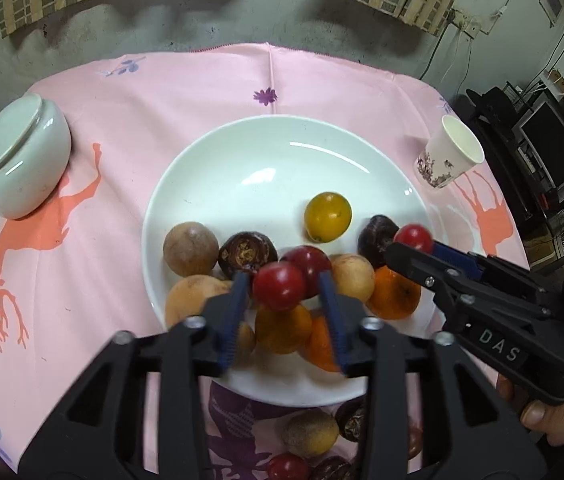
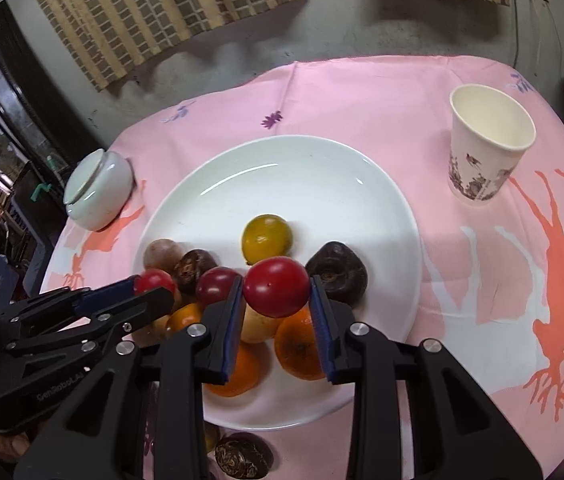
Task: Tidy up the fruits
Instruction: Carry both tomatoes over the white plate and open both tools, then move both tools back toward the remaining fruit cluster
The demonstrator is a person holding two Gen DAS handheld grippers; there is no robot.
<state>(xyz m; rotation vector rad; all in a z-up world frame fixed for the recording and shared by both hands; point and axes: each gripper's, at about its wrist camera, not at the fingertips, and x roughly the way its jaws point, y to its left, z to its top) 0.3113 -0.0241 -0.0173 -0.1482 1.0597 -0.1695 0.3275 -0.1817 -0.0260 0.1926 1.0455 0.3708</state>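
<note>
Plate crowded with fruit, left gripper jaws loose around cherry, right gripper clamping tomato

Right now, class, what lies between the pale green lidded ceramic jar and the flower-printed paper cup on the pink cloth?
The round white plate, its fruit-free far part. Both wrist views show it between the pale green jar and the paper cup.

Setting: lived-in room of a home, doubling as storage. Evidence: table under a pink tablecloth printed with orange deer and purple flowers; white plate of mixed fruit; lidded ceramic jar; patterned paper cup; bamboo blinds over a stained grey wall; loose cables; dark stacked electronics beside the table.
</note>
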